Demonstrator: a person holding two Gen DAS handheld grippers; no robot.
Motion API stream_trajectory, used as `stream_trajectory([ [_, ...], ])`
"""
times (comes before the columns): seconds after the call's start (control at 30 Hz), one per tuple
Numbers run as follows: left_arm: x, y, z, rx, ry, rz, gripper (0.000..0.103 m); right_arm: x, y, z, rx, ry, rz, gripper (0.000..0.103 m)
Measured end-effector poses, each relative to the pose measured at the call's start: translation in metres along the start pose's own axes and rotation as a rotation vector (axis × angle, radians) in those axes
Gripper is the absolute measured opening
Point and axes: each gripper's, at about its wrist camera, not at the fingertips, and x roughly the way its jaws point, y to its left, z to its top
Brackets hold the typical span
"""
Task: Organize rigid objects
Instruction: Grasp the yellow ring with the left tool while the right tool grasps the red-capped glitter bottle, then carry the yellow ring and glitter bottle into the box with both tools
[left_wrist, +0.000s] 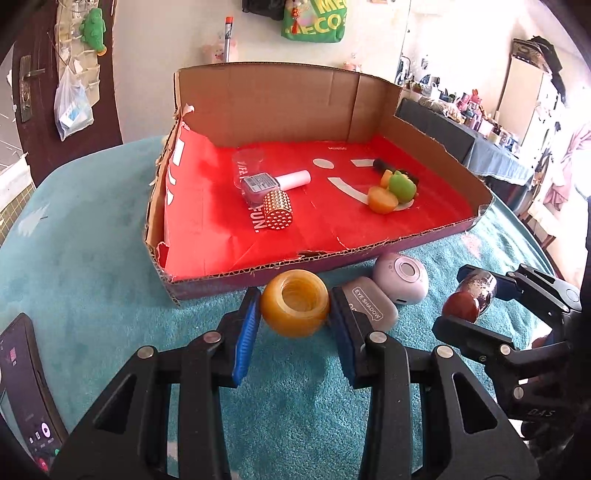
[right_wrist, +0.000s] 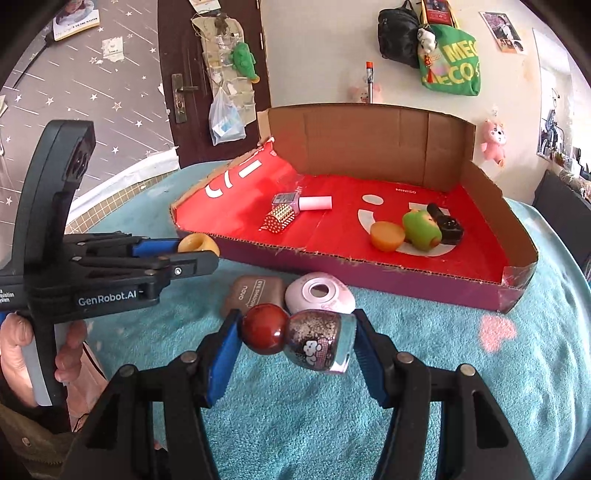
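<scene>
My left gripper (left_wrist: 294, 308) is shut on a yellow-orange round pot (left_wrist: 294, 308), held just in front of the red-lined cardboard box (left_wrist: 258, 275). My right gripper (right_wrist: 295, 341) is shut on a glittery bottle with a dark red ball cap (right_wrist: 301, 339), lying crosswise between the pads. The bottle also shows in the left wrist view (left_wrist: 469, 299). A grey eye-shadow case (left_wrist: 369, 302) and a pale pink round case (left_wrist: 400, 278) lie on the teal cloth by the box's front wall. Inside the box lie a studded gold cylinder (left_wrist: 279, 214), a nail polish bottle (left_wrist: 273, 182) and green and orange toys (left_wrist: 391, 192).
A phone (left_wrist: 26, 387) lies at the table's left edge. The box's back and side walls stand tall; its front wall is low and torn. The left gripper's body (right_wrist: 110, 266) and the hand holding it are at left in the right wrist view. Teal cloth (right_wrist: 480, 369) covers the table.
</scene>
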Motion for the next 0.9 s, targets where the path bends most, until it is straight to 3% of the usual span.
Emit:
stream_trajectory([
  [0.53,0.001,-0.007,0.03,0.014,-0.044,-0.035,0.036,-0.001,-0.016,0.033,-0.013,-0.041,-0.006,0.061],
  [0.7,0.009,-0.005,0.043,0.009,-0.035,-0.056,0.036,0.007,-0.031,0.052,-0.006,-0.03,-0.016,0.061],
  [0.9,0.031,-0.002,0.052,-0.001,0.021,-0.066,0.036,0.033,-0.053,0.069,0.042,0.044,-0.01,0.061],
])
